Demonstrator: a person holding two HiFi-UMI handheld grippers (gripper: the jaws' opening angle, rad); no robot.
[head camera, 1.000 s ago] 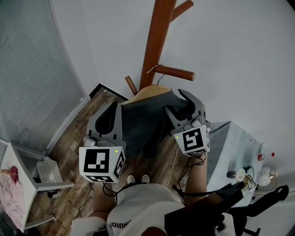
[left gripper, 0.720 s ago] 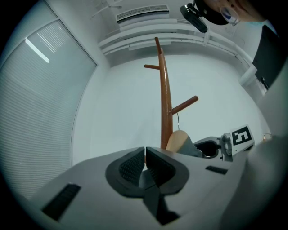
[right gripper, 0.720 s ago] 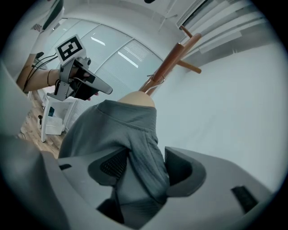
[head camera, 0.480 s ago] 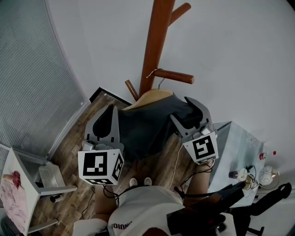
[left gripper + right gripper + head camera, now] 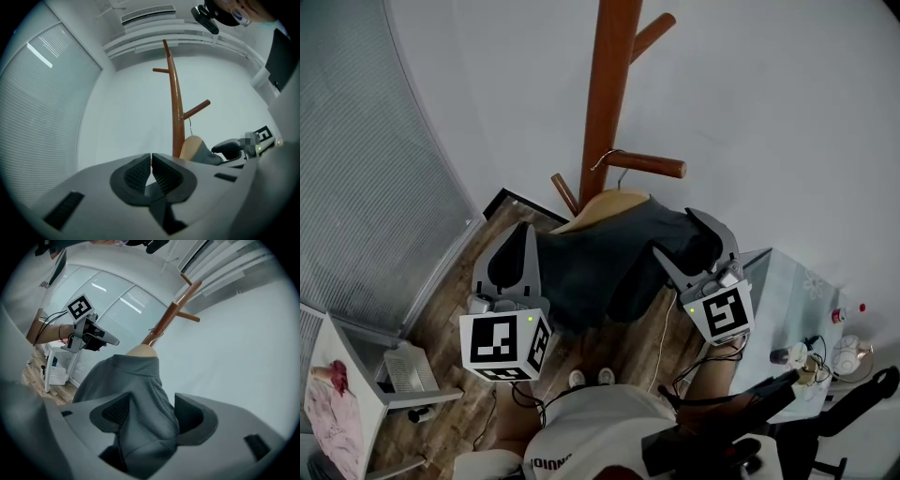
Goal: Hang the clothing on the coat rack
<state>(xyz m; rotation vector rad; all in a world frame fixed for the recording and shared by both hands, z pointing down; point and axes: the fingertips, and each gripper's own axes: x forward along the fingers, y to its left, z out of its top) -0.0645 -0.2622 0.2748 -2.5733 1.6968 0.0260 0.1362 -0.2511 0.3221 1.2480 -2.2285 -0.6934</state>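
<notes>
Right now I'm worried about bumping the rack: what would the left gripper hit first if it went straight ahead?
Likely the wall, the left gripper passing just left of the rack; depth is hard to judge.

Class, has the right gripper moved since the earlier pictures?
Yes: the right gripper shifted rightward, away from the rack's peg; jaws just opened, garment between them.

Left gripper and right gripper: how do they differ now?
The left gripper holds its fingers together, empty; the right gripper has fingers apart, just opened wider, with the grey garment between them. The left gripper is off the garment; the right gripper is at its shoulder. Both face the coat rack.
</notes>
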